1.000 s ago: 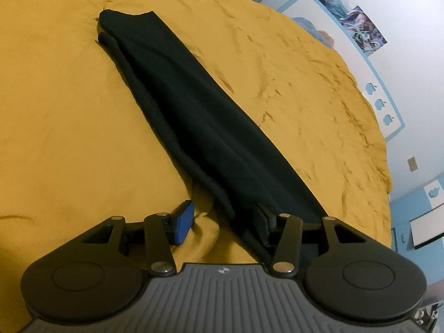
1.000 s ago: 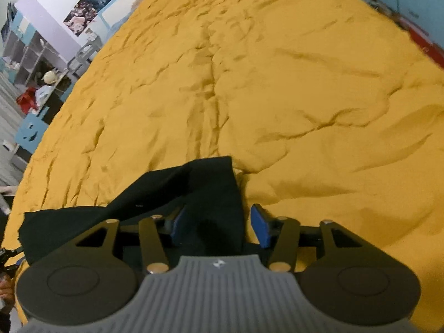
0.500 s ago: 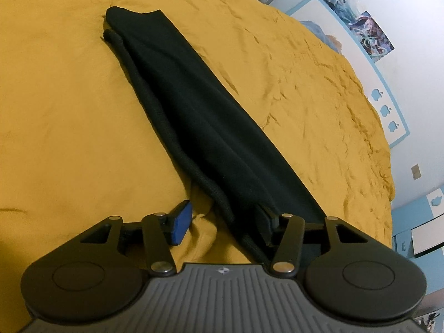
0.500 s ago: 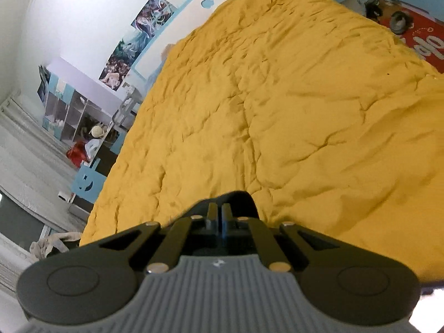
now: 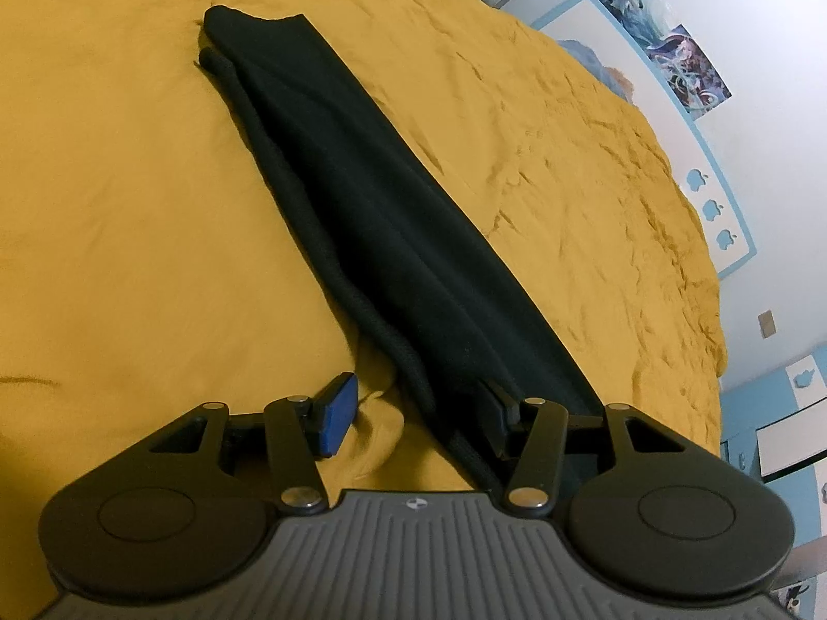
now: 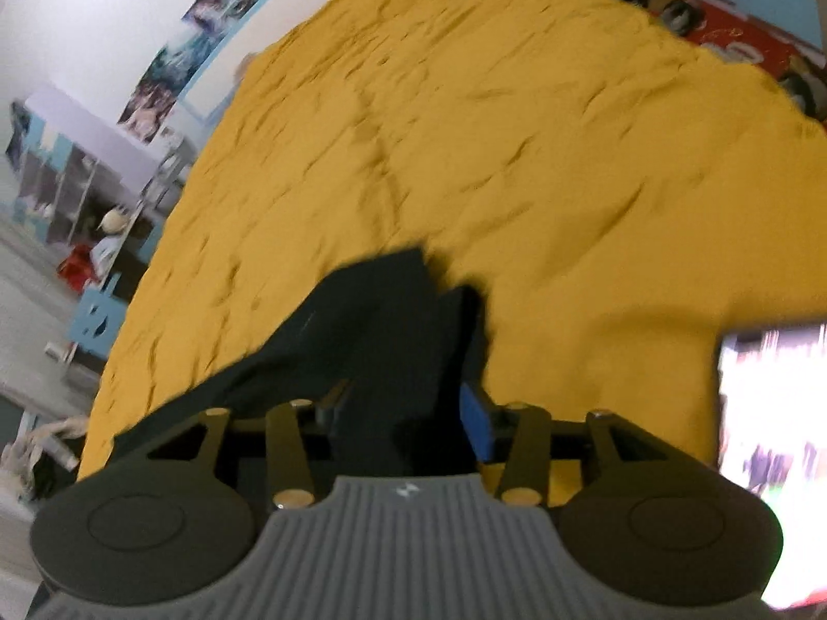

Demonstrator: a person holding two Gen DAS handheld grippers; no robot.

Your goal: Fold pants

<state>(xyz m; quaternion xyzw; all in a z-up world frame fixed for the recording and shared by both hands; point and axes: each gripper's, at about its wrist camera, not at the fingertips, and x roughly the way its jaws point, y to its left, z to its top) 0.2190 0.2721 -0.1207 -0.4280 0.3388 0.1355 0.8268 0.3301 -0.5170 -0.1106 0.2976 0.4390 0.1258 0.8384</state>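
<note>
Black pants (image 5: 372, 217) lie folded lengthwise in a long strip on the yellow bedspread (image 5: 129, 196), running from the far left toward my left gripper (image 5: 413, 413). The left gripper is open; its right finger sits on the near end of the pants and its blue-padded left finger (image 5: 336, 413) rests on the bedspread. In the right wrist view, my right gripper (image 6: 408, 413) is open with the other end of the pants (image 6: 382, 330) draped between its fingers. The right view is motion-blurred.
The yellow bedspread (image 6: 517, 155) fills most of both views. A white wall with posters (image 5: 672, 46) lies beyond the bed. Shelves and toys (image 6: 77, 206) stand at the left of the right view. A bright screen-like object (image 6: 770, 439) is at the right edge.
The right gripper was shut on the pants' end half a second ago and has now opened, with the cloth loose between its fingers. The left gripper has hardly moved.
</note>
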